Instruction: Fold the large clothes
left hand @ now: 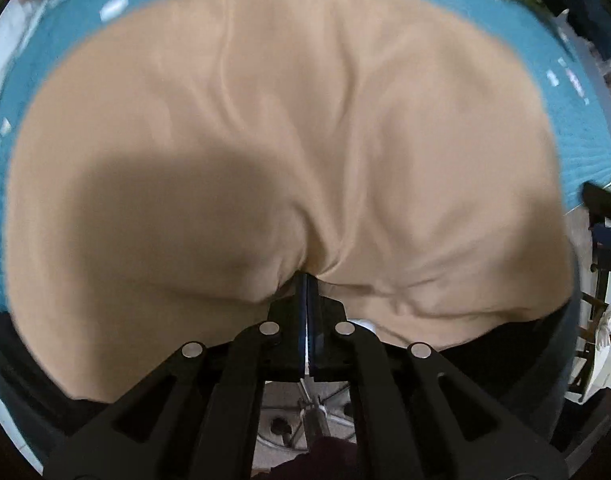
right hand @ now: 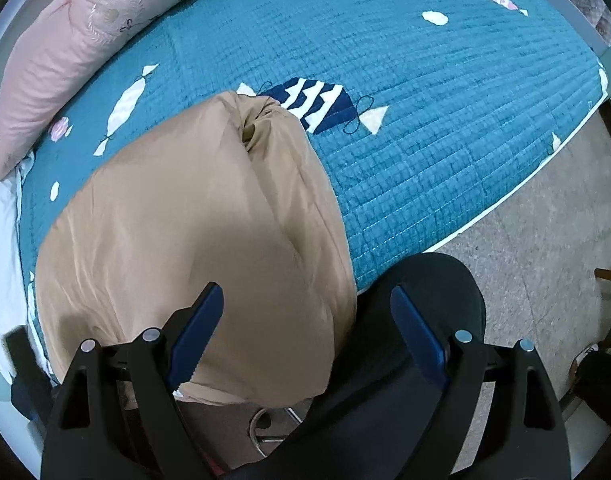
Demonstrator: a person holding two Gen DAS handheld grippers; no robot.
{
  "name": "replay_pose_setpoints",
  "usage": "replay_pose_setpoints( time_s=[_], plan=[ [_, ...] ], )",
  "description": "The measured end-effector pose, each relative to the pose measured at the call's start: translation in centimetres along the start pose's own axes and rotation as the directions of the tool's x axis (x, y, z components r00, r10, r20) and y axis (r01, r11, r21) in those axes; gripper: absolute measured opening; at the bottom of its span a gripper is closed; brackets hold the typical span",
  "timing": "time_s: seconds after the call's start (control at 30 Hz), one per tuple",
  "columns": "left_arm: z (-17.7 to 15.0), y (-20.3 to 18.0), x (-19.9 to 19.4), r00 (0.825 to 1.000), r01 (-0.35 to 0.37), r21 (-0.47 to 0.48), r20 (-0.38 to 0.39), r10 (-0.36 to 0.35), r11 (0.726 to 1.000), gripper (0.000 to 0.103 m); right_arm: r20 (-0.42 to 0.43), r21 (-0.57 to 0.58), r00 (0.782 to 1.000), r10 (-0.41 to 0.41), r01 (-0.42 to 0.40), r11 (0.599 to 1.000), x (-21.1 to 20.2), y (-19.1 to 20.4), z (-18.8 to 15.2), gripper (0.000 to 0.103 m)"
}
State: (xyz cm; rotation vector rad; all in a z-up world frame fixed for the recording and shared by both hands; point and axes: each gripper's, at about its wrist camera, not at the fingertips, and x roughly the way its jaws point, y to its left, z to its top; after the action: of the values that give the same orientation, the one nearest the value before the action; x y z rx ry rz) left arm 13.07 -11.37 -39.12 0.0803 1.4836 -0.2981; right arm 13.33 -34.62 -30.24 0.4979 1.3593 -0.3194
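Observation:
A large tan garment (left hand: 305, 140) lies spread over a teal quilt (left hand: 577, 132) on a bed. My left gripper (left hand: 307, 280) is shut on the garment's near edge, and the cloth puckers into folds at the pinch. In the right wrist view the same tan garment (right hand: 193, 232) lies folded lengthwise, its near end hanging over the bed's edge. My right gripper (right hand: 305, 300) is open and empty above that near end, the left finger over the cloth, the right finger over a dark round seat (right hand: 437, 292).
The teal quilt (right hand: 425, 140) has candy-shaped patches. A pink pillow (right hand: 65, 52) lies along its far left side. Grey floor (right hand: 545, 260) lies to the right of the bed. A chair base (left hand: 309, 408) shows below my left gripper.

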Motion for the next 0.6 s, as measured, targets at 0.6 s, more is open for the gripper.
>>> replay_pose_setpoints(
  time_s=[0.6],
  plan=[
    [6.3, -1.0, 2.3, 0.993, -0.110, -0.040, 0.048, 0.112, 0.993, 0.000, -0.070, 0.001, 0.989, 0.134, -0.134, 0.991, 2.7, -1.6, 3.3, 0.094]
  ],
)
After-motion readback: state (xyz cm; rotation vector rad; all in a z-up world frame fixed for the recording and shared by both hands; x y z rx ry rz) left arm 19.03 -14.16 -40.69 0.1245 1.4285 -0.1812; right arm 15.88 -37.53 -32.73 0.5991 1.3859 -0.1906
